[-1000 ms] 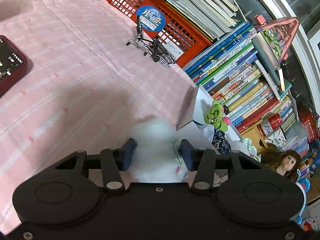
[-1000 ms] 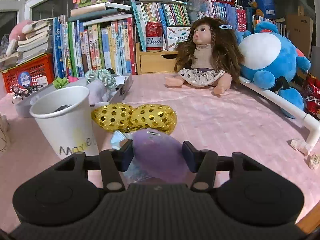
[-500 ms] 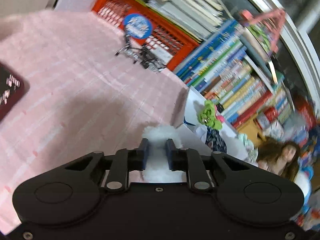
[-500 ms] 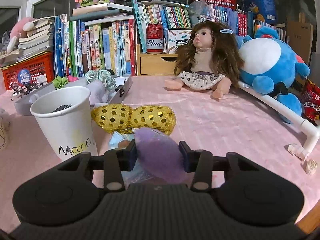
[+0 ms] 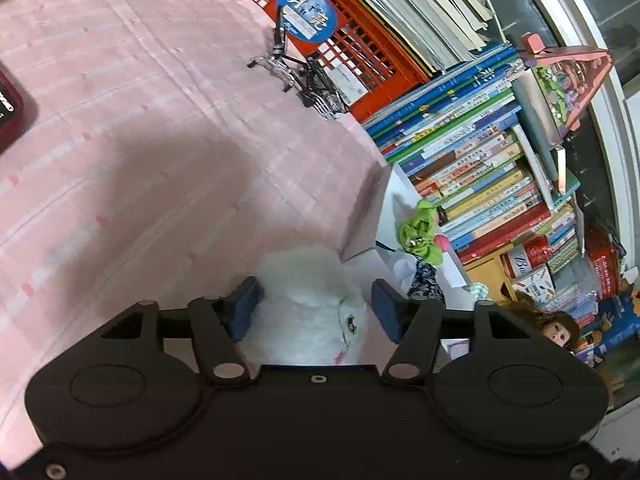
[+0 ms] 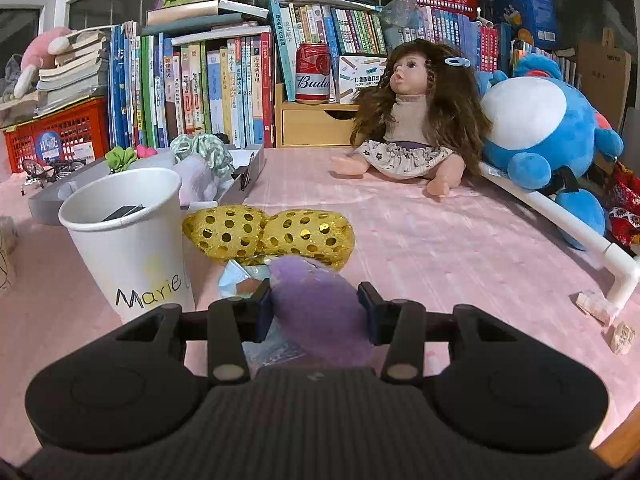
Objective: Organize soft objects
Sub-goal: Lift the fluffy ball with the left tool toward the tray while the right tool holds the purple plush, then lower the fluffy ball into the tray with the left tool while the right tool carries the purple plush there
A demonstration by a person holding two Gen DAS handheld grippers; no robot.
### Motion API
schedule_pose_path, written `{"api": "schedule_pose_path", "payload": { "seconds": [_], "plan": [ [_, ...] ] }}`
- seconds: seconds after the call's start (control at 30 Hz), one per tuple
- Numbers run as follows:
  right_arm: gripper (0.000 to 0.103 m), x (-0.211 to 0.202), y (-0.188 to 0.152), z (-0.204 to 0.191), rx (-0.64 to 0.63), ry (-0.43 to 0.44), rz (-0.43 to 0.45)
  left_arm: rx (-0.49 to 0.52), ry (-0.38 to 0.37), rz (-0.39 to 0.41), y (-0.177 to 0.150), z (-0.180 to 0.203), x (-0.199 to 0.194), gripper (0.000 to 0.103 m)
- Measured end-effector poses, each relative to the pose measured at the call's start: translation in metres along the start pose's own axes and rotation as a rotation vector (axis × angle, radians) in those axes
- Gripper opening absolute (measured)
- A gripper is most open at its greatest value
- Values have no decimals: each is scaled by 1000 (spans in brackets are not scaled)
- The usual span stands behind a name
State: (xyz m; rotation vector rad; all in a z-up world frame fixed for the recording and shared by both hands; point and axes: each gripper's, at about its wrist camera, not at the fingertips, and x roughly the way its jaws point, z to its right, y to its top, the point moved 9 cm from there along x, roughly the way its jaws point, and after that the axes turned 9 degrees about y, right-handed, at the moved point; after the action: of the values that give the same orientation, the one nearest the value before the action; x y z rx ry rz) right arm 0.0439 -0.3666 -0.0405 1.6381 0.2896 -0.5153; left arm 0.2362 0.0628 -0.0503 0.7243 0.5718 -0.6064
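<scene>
In the left wrist view my left gripper (image 5: pixel 316 310) is open, its jaws on either side of a white fluffy plush (image 5: pixel 310 312) that lies on the pink cloth next to a grey tray (image 5: pixel 390 216). In the right wrist view my right gripper (image 6: pixel 316 306) is shut on a purple soft pad (image 6: pixel 320 312), both jaws touching it, just above the cloth. A gold sequin bow (image 6: pixel 268 232) lies right ahead of it. The grey tray (image 6: pixel 48 204) holds a green scrunchie (image 6: pixel 120 158) and other soft items.
A white paper cup (image 6: pixel 128 240) marked "Marie" stands left of the right gripper. A doll (image 6: pixel 416 128) and a blue plush (image 6: pixel 536 132) sit at the back right. Books and a red basket (image 5: pixel 352 52) line the back. A white pipe (image 6: pixel 560 216) lies at the right.
My left gripper squeezed shut on the white plush half a second ago and has now opened again around it. My right gripper has closed a little on the purple pad.
</scene>
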Motion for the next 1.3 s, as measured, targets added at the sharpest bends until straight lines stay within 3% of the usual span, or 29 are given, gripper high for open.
{"api": "schedule_pose_path", "payload": {
  "seconds": [0.07, 0.13, 0.27, 0.63, 0.87, 1.3],
  "plan": [
    [49, 0, 0, 0, 3, 0, -1, 4, -2, -3, 0, 1, 1, 59],
    [49, 0, 0, 1, 7, 2, -1, 34, 32, 1, -1, 2, 1, 33],
    [49, 0, 1, 1, 13, 2, 1, 85, 20, 17, -3, 9, -5, 28],
    [49, -17, 16, 5, 32, 9, 58, 183, 46, 138, 6, 17, -53, 27],
    [49, -30, 42, 2, 67, 64, 106, 279, 32, 227, 17, 44, -86, 27],
    [48, -32, 101, -20, 79, 175, 150, 444, -1, 254, 9, 118, -105, 27]
  ]
}}
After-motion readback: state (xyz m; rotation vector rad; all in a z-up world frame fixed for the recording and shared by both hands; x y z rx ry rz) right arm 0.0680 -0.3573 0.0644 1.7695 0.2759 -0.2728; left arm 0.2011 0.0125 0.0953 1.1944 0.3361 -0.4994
